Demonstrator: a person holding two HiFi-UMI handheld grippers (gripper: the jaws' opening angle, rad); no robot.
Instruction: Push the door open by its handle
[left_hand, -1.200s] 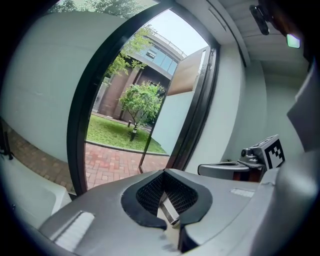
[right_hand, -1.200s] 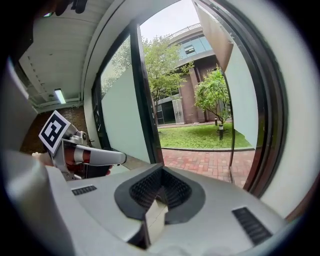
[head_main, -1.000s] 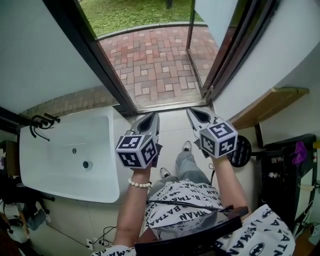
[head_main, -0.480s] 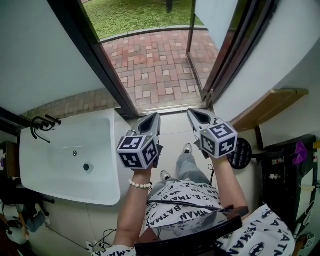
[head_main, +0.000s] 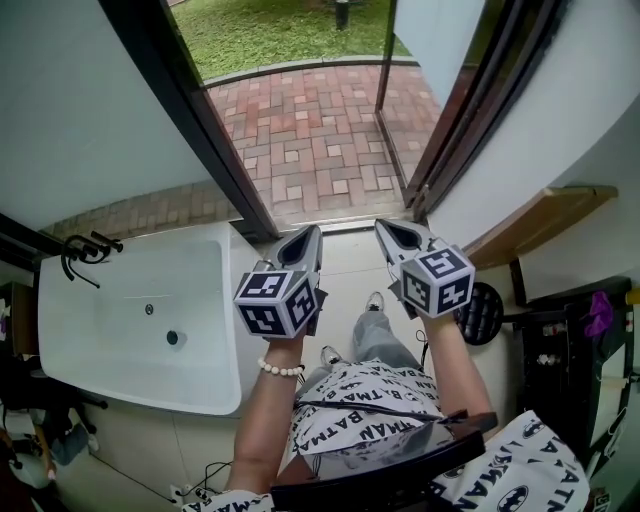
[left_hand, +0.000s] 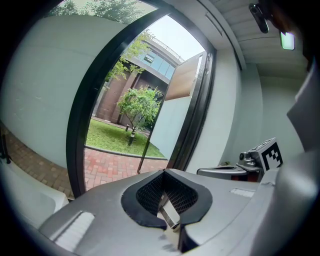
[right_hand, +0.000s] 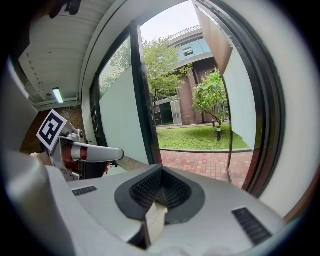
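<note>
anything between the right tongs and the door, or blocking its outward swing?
Nothing visible. The door already stands swung outward over the brick paving. Nothing shows between it and the shut right tongs, nor on the paving along its swing. Its handle isn't visible in any view.

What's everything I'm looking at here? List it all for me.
door: one, pale with dark frame, swung open outward, upper right
paving: red brick, outside the doorway
grass: green, beyond the paving
trees: at least two, green, by the grass
sink: one, white, left
tap: one, black, sink's left end
shelf: one, wooden, right wall
left gripper: one, grey, shut, empty
right gripper: one, grey, shut, empty
bracelet: one, white beads, left wrist
shoes: two, pale, on the floor
</note>
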